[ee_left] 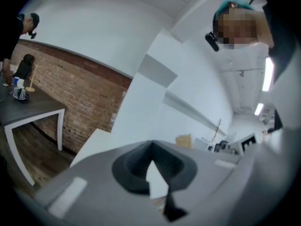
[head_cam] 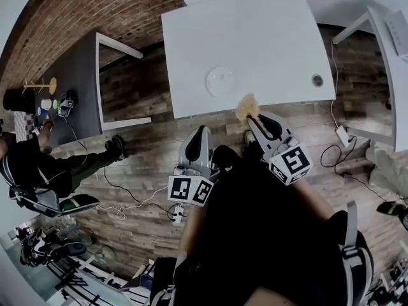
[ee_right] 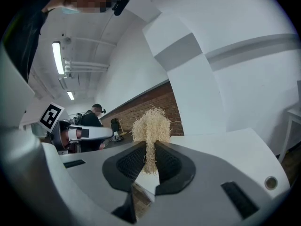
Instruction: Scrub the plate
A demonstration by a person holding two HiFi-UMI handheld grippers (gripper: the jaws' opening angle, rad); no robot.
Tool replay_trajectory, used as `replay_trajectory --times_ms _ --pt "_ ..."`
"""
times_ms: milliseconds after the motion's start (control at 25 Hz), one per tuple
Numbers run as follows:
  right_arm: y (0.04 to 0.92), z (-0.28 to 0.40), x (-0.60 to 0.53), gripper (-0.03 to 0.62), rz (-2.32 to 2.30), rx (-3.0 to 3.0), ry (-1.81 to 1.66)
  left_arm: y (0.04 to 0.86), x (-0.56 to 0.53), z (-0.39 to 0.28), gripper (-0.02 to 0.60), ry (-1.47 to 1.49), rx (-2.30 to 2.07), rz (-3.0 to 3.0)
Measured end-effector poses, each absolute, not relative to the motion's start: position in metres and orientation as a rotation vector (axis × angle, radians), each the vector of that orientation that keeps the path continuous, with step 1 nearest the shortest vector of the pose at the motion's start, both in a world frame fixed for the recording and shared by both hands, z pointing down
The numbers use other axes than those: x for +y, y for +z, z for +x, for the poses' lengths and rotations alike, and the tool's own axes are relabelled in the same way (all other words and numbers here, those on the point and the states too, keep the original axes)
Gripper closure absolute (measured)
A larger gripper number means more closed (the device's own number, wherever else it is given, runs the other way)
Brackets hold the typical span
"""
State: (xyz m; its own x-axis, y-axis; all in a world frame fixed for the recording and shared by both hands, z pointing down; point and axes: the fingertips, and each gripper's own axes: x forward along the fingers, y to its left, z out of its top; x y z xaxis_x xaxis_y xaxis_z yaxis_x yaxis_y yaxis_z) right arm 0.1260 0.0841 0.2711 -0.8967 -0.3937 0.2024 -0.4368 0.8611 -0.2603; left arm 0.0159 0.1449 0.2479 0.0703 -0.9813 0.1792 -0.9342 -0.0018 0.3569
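**Left gripper** (head_cam: 202, 131)
- I hold it short of the near edge of the white table (head_cam: 268, 37); in the head view it shows against the wooden floor (head_cam: 143, 171).
- In the left gripper view, my jaws meet at the tips. Nothing stands between them.
- This view looks upward at white walls and a brick wall (ee_left: 80, 98), so the gripper is tilted up and not aimed at the table top.

**Right gripper** (ee_right: 150, 147)
- I hold it to the right of the left gripper, with its tips at the table's near edge.
- My jaws are clamped on 1 straw-coloured fibre scrubber (ee_right: 151, 124). The 2 ribbed pads (ee_right: 170, 164) pinch its lower part, and the frayed upper part stands out past the tips.
- In the head view the scrubber lies over the table's near edge.

**Task item**
- The plate (head_cam: 220, 81) is white and round. It rests flat on the white table, about midway between the far and near edges.
- It sits beyond the scrubber and slightly to its left. The 2 are apart, with bare table top between them.
- Neither gripper touches the plate.

**Surroundings**
- 1 round grommet hole (head_cam: 317, 80) sits in the table top, right of the plate.
- 1 dark grey table (head_cam: 76, 75) stands to the left and carries small items.
- 1 person (head_cam: 38, 164) sits near it.
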Motion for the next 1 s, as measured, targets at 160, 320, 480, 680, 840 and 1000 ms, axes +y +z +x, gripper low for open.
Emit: replay_trajectory --times_ms 160,320,480,680,840,1000 --pt "0.28 0.114 0.065 0.549 0.701 -2.856 0.475 0.262 0.13 -0.005 0.58 -0.143 -1.863 1.959" --pt "0.278 0.088 0.043 0.549 0.794 -2.824 0.461 0.273 0.109 -0.042 0.58 -0.133 -1.806 1.974" --pt "0.281 0.079 0.031 0.549 0.94 -2.747 0.484 0.289 0.086 -0.064 0.58 -0.095 -1.687 2.013" --pt "0.292 0.059 0.021 0.549 1.076 -2.663 0.509 0.325 0.063 -0.09 0.579 -0.031 -1.533 2.011" --pt "0.303 0.051 0.018 0.549 1.157 -2.61 0.51 0.364 0.055 -0.104 0.578 0.018 -1.424 1.95" --pt "0.321 0.059 0.009 0.549 1.217 -2.549 0.547 0.402 0.044 -0.102 0.578 0.07 -1.341 1.899"
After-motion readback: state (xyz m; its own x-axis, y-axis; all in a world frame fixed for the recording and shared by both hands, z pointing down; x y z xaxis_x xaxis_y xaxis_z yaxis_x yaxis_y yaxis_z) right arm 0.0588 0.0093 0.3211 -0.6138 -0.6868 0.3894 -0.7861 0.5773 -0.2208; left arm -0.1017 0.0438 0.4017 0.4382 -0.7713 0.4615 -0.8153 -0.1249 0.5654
